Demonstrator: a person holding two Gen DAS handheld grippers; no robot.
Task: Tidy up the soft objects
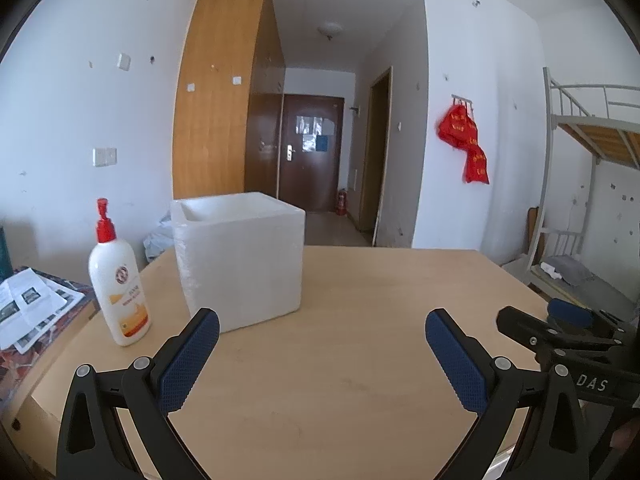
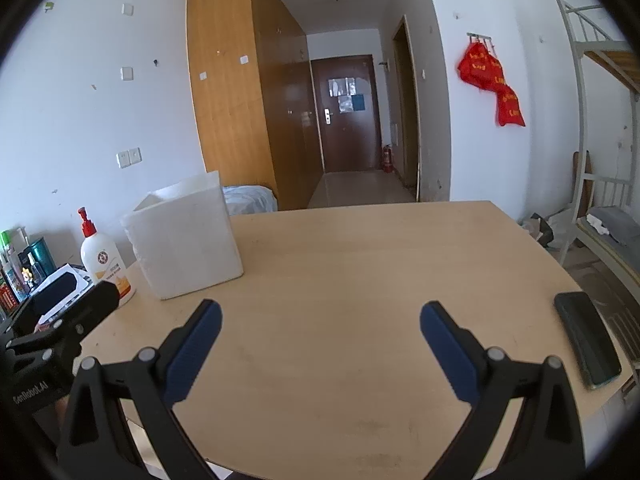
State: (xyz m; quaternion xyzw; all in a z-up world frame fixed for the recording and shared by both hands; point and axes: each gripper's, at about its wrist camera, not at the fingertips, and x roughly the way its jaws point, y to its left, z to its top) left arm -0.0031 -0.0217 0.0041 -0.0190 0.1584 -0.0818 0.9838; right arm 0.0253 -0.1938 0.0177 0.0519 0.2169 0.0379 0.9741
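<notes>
- Left wrist view: my left gripper (image 1: pixel 322 328) hangs over the bare wooden table (image 1: pixel 360 280), jaws spread wide, holding nothing.
- Ahead and left of those jaws stands a white foam box (image 1: pixel 240 260), open-topped; its inside is hidden from me.
- Just left of the box stands a white pump bottle (image 1: pixel 118 280) with a red top.
- My right gripper (image 2: pixel 320 320) is likewise wide apart and empty over the table.
- Right of its jaws lies a dark phone (image 2: pixel 588 344).
</notes>
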